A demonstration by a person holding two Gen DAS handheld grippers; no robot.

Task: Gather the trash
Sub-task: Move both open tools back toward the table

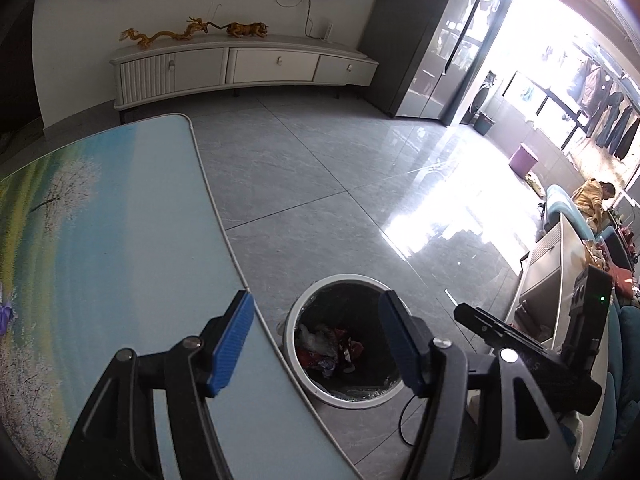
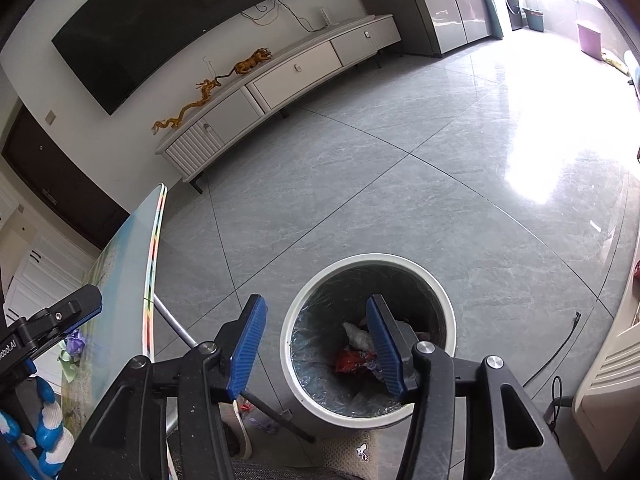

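A round white trash bin (image 1: 340, 282) with a dark liner stands on the floor beside the table; it also shows in the right wrist view (image 2: 400, 260). Inside lie crumpled wrappers (image 1: 332, 346), red and white (image 2: 356, 354). My left gripper (image 1: 316, 344) is open and empty, above the table's edge and the bin. My right gripper (image 2: 316, 346) is open and empty, above the bin's left rim. A purple wrapper (image 2: 75, 341) lies on the table (image 2: 120, 272); a purple scrap (image 1: 5, 318) shows at the left edge of the table (image 1: 120, 220).
The right gripper's body (image 1: 532, 356) shows right of the bin. A white TV cabinet (image 1: 240, 68) stands against the far wall. A black cable (image 2: 556, 356) lies on the grey tiled floor (image 2: 400, 184). Blue-and-white objects (image 2: 44, 428) lie at the lower left.
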